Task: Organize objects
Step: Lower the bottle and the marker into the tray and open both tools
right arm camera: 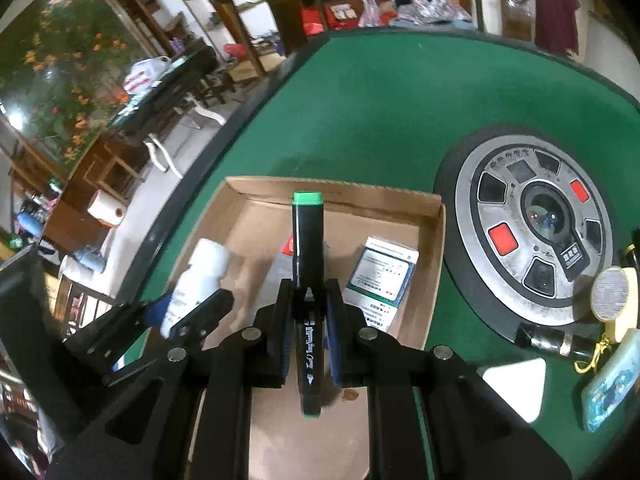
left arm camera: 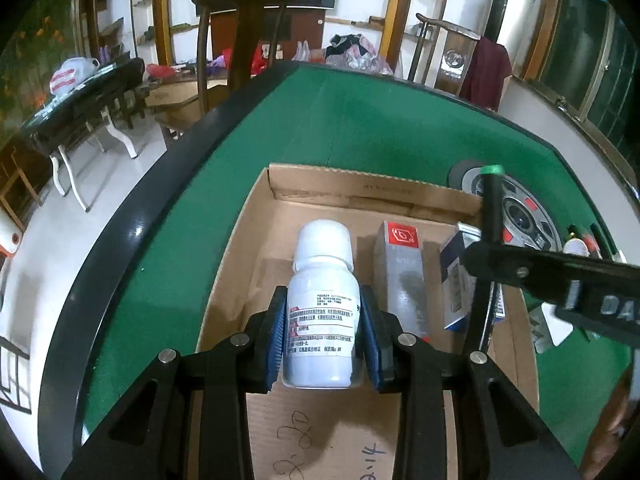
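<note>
The left gripper [left arm camera: 322,340] has its blue pads pressed against the sides of a white plastic bottle with a white cap and printed label [left arm camera: 322,300], so its jaws stand partly open around the bottle's width; the bottle hangs over the near left part of a shallow brown cardboard box [left arm camera: 280,184] on the green felt table [left arm camera: 380,120]. The right gripper [right arm camera: 308,336] is clamped nearly closed on a black marker pen with green end caps [right arm camera: 307,240], which points out over the same box. Inside the box lie a grey carton with a red top [left arm camera: 400,272] and a white and blue carton [right arm camera: 384,280], side by side. As I judge it, the two grippers are close together over one small box, so they could knock each other or the cartons on the way down; the smooth round bottle might slip between the pads, and the marker could roll once let go. Counted: two grippers, one bottle, one marker, two cartons, one box. Beyond the box sits one round grey control dial with red buttons [right arm camera: 536,232].
</note>
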A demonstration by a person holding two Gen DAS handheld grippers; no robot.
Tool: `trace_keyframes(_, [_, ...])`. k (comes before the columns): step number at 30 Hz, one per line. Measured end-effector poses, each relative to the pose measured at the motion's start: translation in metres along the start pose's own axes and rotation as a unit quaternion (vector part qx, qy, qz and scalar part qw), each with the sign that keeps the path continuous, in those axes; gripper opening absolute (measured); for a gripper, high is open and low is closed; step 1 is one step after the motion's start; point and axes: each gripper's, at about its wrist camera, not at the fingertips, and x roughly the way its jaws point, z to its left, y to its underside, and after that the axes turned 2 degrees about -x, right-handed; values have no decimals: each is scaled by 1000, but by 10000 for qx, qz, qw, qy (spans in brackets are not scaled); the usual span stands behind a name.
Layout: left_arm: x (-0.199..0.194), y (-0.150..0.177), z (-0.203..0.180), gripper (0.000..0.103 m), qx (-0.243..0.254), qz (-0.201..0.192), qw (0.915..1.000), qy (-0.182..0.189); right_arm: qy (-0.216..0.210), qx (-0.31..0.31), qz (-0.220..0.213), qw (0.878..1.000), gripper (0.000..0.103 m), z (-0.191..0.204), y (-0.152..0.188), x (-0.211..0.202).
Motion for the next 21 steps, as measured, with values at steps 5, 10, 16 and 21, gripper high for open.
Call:
trace_keyframes(5, [10, -1, 2, 29, -114, 286, 9995, 10, 80, 139, 87, 9998, 12, -4, -6, 14])
trace_keyframes(10, [9, -3, 7, 30, -254, 265, 9993, 42, 211, 173, 131, 9995, 13, -4, -6, 19])
trace_keyframes(16, [6, -4, 11, 41, -371, 148, 9990, 177, 297, 155, -84, 9994, 15, -5, 0, 6])
trace_keyframes(21, [-25, 2, 20, 46, -658, -425, 9964, 313, 246, 77, -690, 9973, 20, 0, 8, -34])
